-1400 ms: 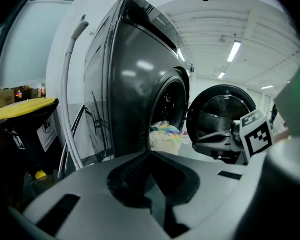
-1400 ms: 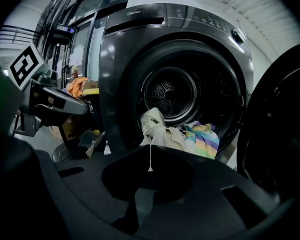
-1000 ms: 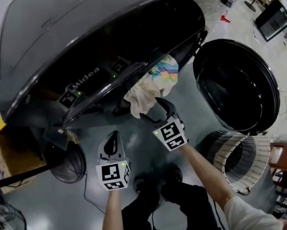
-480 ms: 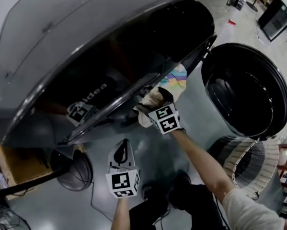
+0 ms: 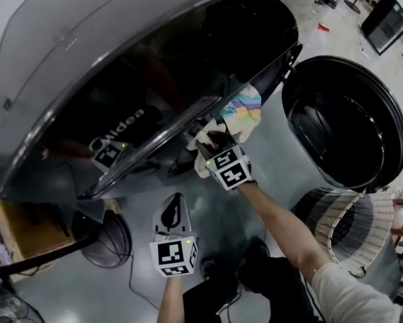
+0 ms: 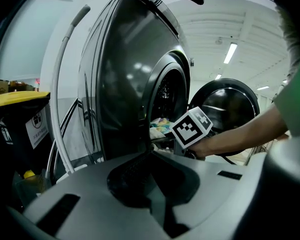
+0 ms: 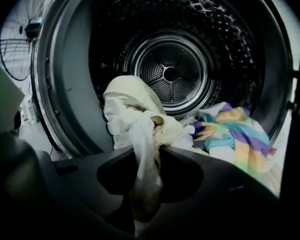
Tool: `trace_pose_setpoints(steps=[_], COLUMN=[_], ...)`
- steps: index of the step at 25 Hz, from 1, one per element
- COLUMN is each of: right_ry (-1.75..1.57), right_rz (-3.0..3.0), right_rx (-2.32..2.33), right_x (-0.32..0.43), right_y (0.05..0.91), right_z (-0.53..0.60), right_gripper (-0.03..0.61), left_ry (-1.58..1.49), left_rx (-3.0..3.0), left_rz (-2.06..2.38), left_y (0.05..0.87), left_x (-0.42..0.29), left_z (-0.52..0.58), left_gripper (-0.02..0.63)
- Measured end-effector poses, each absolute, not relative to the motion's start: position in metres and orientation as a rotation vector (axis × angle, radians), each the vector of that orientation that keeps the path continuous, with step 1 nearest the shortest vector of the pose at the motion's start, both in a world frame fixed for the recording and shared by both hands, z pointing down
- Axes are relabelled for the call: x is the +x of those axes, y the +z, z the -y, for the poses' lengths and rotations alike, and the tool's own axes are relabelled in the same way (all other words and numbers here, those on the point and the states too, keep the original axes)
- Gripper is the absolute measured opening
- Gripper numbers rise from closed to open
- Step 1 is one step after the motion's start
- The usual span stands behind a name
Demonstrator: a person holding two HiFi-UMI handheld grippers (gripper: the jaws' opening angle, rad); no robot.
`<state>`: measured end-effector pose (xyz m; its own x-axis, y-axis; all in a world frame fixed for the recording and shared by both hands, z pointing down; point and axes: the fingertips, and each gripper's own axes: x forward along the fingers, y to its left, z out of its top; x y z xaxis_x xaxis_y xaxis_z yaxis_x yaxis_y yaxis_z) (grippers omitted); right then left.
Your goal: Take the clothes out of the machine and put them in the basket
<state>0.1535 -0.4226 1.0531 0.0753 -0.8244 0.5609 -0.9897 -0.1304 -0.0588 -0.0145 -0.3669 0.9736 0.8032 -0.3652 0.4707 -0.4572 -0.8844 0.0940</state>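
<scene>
The dark front-loading washing machine [image 5: 87, 59] stands with its round door [image 5: 342, 120] swung open to the right. At the drum mouth lie a cream garment [image 7: 129, 109] and a pastel striped cloth [image 7: 240, 134]; in the head view the striped cloth [image 5: 245, 106] hangs over the rim. My right gripper [image 7: 147, 151] is at the drum mouth, its jaws closing with a fold of the cream garment pinched between them. In the head view that gripper [image 5: 211, 140] sits on the cream garment [image 5: 202, 163]. My left gripper [image 5: 174, 207] hangs lower in front of the machine, shut and holding nothing.
A woven basket [image 5: 352, 227] stands on the floor at the lower right, under the open door. A floor fan [image 5: 103, 237] is at the lower left, with a cable across the shiny floor. The person's shoes [image 5: 255, 254] are near the bottom centre.
My right gripper moved up from the hanging cloth to the drum mouth, opened wide, then closed on the cream garment. My left gripper stayed about where it was.
</scene>
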Motion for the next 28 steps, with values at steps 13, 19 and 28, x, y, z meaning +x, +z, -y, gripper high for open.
trace_pose_setpoints(steps=[13, 19, 28], right_ry=[0.707, 0.732, 0.697], right_rz=[1.813, 1.785, 1.751], right_rx=[2.03, 2.073, 2.146], right_x=[0.114, 0.106, 0.107], right_y=[0.964, 0.912, 0.803], right_z=[0.366, 0.319, 0.268], right_gripper=[0.084, 0.084, 0.081], left_ry=[0.668, 0.684, 0.659], left_rx=[2.768, 2.754, 2.767], left_rz=[0.636, 0.603, 0.585], left_y=[0.885, 0.843, 0.755], left_x=[-0.031, -0.028, -0.024], left_z=[0.345, 0.327, 0.311], left_gripper=[0.02, 0.018, 0.018])
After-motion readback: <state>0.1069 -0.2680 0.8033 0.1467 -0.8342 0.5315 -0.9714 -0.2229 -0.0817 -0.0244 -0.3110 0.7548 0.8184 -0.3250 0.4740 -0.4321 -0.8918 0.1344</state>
